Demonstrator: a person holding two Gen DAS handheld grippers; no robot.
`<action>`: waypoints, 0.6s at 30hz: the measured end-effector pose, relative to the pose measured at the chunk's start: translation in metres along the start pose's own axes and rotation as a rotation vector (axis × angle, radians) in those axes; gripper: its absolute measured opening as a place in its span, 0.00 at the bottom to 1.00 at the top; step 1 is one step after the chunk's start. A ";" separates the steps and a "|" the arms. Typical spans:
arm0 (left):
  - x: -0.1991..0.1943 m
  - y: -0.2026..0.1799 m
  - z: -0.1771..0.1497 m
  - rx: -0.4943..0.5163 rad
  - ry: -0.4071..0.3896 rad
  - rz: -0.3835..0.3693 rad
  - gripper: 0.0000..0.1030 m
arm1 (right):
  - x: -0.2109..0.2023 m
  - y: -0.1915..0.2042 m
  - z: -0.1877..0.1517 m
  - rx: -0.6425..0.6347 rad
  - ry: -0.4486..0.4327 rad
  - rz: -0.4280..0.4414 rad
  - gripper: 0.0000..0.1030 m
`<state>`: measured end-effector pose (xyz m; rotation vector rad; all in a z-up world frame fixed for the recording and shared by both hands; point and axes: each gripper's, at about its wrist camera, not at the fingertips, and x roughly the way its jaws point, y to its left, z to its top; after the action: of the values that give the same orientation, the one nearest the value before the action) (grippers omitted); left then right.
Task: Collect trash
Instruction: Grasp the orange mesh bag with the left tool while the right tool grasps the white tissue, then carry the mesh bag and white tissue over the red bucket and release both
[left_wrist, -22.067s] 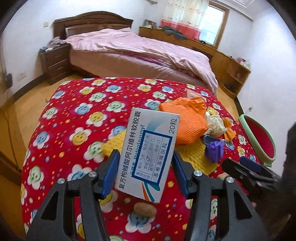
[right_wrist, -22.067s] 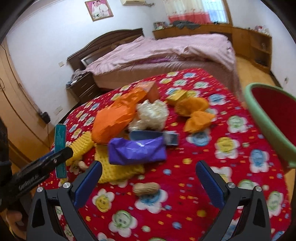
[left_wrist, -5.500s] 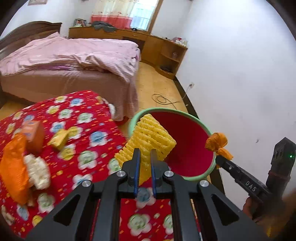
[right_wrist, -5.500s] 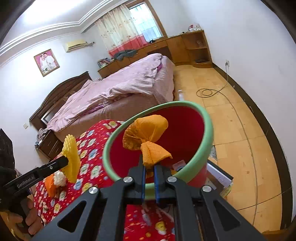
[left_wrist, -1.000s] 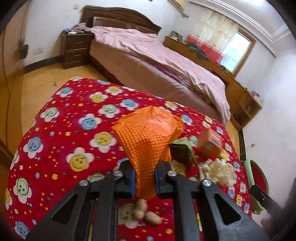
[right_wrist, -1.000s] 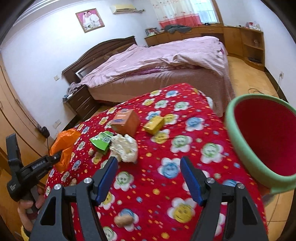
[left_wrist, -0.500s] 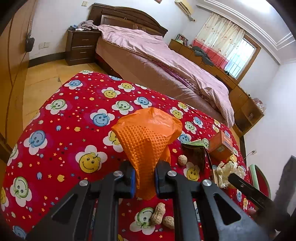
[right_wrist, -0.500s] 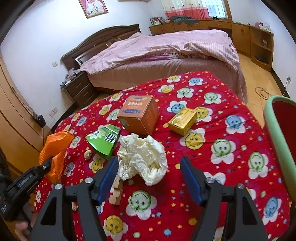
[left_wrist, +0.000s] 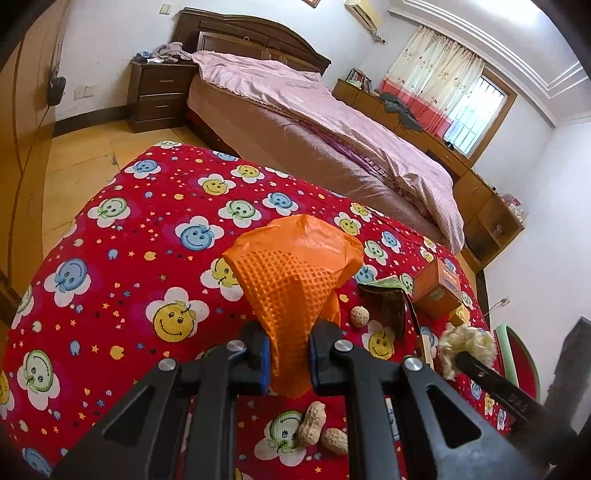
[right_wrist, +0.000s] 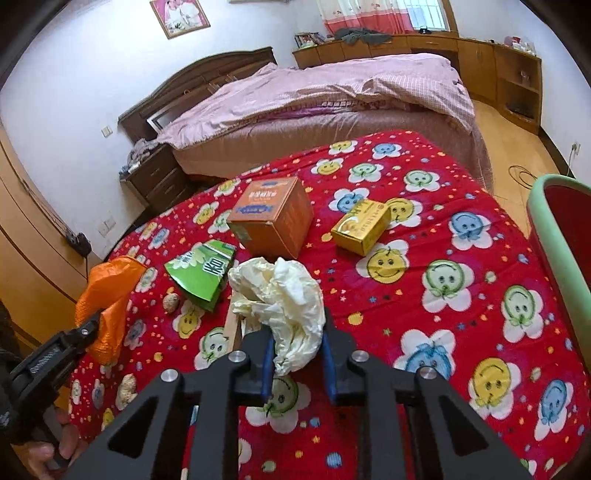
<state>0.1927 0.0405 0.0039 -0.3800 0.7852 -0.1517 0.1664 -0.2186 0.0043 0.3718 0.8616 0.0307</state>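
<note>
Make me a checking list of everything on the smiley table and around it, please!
Surface: red smiley cloth.
Job's things: orange bag, white wad, orange box, yellow box, green packet, bin.
Clutter: peanuts, walnut.
Grippers: left gripper shut on orange bag; right gripper jaws closing around white wad.
Cables: cord on floor.
Surroundings: bed, nightstand.

The counter (right_wrist: 424, 314) wears a red cloth printed with smiling flowers in yellow, blue, green and white. The bag (left_wrist: 291, 266) is orange with a waffle texture, the crumpled paper (right_wrist: 284, 295) cream. One box (right_wrist: 273, 214) is orange-brown, another box (right_wrist: 362, 223) yellow, the packet (right_wrist: 203, 271) green. The bin (right_wrist: 554, 236) is red with a pale green rim.
</note>
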 end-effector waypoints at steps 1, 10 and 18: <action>0.000 0.000 0.000 -0.001 0.000 -0.001 0.14 | -0.005 -0.001 -0.001 0.005 -0.008 0.003 0.22; -0.001 -0.003 -0.001 0.014 -0.007 -0.005 0.14 | -0.060 -0.022 -0.007 0.036 -0.093 -0.007 0.22; -0.006 -0.007 -0.001 0.018 -0.018 -0.025 0.14 | -0.104 -0.049 -0.019 0.053 -0.161 -0.073 0.22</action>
<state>0.1873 0.0358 0.0097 -0.3739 0.7612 -0.1780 0.0775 -0.2770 0.0532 0.3868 0.7171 -0.0885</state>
